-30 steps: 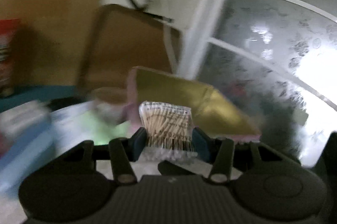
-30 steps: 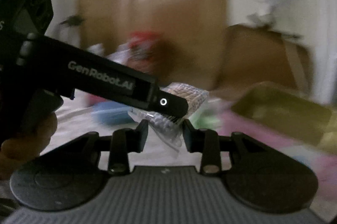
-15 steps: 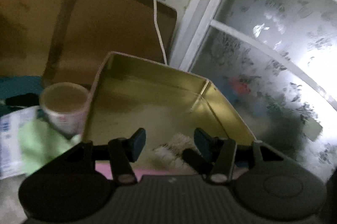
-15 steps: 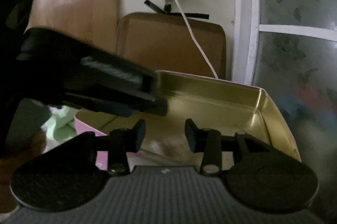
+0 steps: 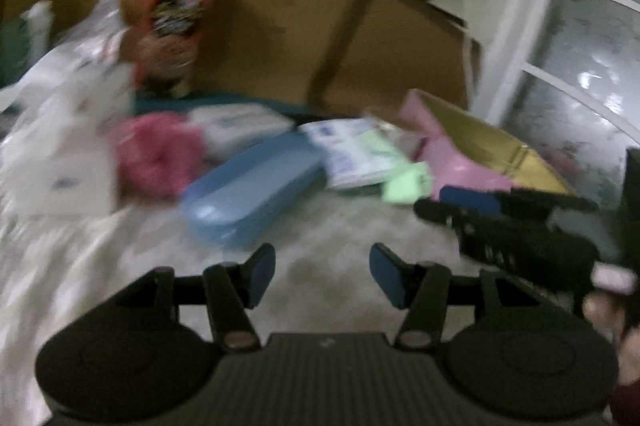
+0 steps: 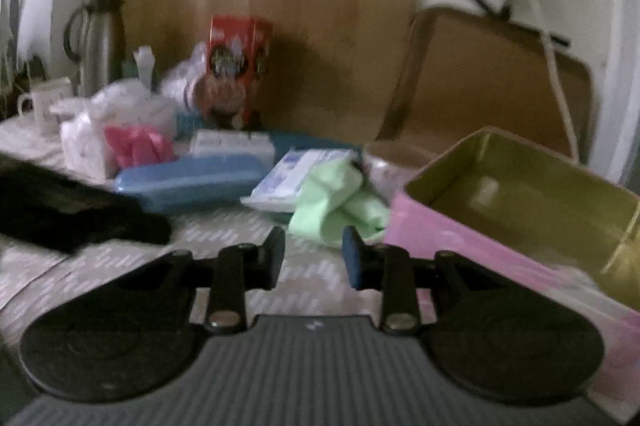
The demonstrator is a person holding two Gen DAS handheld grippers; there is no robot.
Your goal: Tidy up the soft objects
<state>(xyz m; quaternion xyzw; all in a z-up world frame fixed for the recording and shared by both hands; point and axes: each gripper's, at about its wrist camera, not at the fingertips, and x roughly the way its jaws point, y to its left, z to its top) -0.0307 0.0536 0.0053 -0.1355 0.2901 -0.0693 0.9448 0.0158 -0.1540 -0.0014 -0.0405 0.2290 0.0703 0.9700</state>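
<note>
My left gripper (image 5: pixel 322 266) is open with nothing between its fingers, over the pale tablecloth in front of a blue plastic case (image 5: pixel 256 185). A crumpled green cloth (image 5: pixel 404 177) and a pink soft bundle (image 5: pixel 156 153) lie beyond it. The right gripper (image 6: pixel 314 250) has its jaws closing on nothing, just short of the green cloth (image 6: pixel 340 201). To its right stands the open pink tin (image 6: pixel 520 201) with a gold inside. The picture is blurred, and what is in the tin is hidden.
A white-and-blue packet (image 6: pixel 296 173) lies by the green cloth, with a paper cup (image 6: pixel 384 153) behind. A red snack bag (image 6: pixel 236 65), white plastic packs (image 6: pixel 84 141), a mug (image 6: pixel 44 101) and a steel flask (image 6: pixel 100 41) crowd the back left. Brown boards lean on the wall.
The left gripper let go of the cotton swab pack over the tin. Both grippers then pulled back from the tin and swung left toward the pile.
</note>
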